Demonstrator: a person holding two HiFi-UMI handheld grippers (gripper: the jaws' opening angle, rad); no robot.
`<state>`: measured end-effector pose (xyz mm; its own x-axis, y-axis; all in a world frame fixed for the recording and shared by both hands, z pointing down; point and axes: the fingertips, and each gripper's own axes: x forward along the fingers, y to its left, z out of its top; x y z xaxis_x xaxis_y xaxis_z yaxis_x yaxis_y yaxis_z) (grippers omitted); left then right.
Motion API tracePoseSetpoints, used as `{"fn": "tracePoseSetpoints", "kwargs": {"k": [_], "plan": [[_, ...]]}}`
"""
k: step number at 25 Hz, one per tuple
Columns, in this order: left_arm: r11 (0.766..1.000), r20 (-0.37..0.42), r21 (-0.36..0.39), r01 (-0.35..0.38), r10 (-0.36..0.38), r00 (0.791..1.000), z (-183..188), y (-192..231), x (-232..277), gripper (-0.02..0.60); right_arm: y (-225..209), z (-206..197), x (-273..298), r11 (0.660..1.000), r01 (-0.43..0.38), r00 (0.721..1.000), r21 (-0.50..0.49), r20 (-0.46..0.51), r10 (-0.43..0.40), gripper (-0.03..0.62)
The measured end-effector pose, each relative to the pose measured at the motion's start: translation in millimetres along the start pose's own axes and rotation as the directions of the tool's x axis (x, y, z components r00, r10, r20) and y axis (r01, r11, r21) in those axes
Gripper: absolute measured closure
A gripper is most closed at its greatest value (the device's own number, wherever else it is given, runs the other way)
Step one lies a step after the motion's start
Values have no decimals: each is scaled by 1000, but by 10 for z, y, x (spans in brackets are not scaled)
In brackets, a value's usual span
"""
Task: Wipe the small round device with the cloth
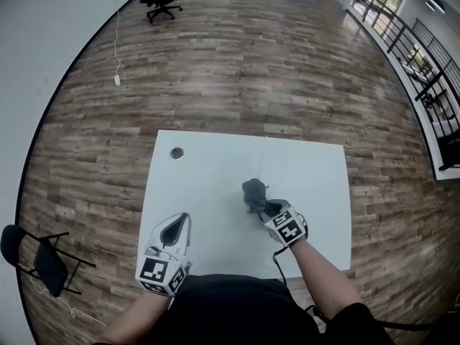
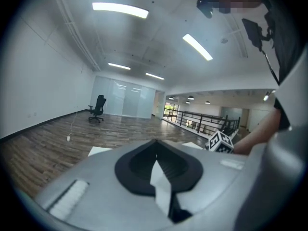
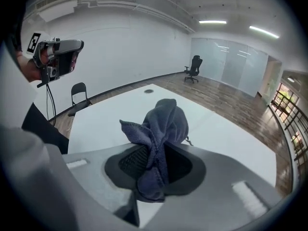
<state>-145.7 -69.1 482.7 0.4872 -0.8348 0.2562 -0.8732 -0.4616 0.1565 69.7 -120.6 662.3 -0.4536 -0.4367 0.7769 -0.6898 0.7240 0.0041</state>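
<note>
Some cloth hidden btwn right gripper jaws; device tiny.

The cloth is soft, napped dark fabric, creased in folds. The right tool and left tool have matt grey plastic shells and ribbed black pads. The counter is smooth matt white; at its 10 o'clock the small round device looks dark. The floor is wood plank with a low sheen
</note>
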Motion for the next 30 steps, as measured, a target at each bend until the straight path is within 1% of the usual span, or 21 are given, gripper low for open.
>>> {"fn": "tracePoseSetpoints", "kwargs": {"k": [4, 10, 17, 20, 22, 24, 26, 28, 30], "plan": [[999, -21, -2, 36, -36, 999, -15, 5, 49, 578, 45, -83, 76, 999, -16, 999, 43, -45, 17, 500], [998, -35, 7, 66, -65, 997, 5, 68, 62, 578, 287, -146, 222, 993, -70, 992, 99, -97, 80, 500], [997, -50, 7, 81, -80, 996, -39, -3, 89, 578, 305, -203, 182, 990, -72, 991, 118, -102, 84, 500], [997, -43, 5, 82, -81, 996, -27, -54, 100, 578, 381, -396, 181, 985, -114, 976, 129, -169, 135, 500], [997, -34, 5, 80, -80, 996, -11, -90, 99, 578, 408, -550, 179, 983, -125, 968, 133, -203, 151, 500], [997, -26, 6, 76, -75, 997, -1, -120, 83, 578, 402, -584, 133, 983, -119, 973, 138, -181, 143, 500], [998, -20, 5, 68, -68, 997, 0, -144, 62, 578, 332, -528, 54, 986, -100, 985, 130, -125, 116, 500], [998, -11, 2, 58, -58, 998, -1, -153, 49, 578, 205, -381, -68, 993, -67, 996, 101, -54, 73, 500], [999, 1, 2, 51, -51, 999, 11, -156, 37, 578, 61, -131, -255, 997, -23, 999, 74, 35, 20, 500]]}}
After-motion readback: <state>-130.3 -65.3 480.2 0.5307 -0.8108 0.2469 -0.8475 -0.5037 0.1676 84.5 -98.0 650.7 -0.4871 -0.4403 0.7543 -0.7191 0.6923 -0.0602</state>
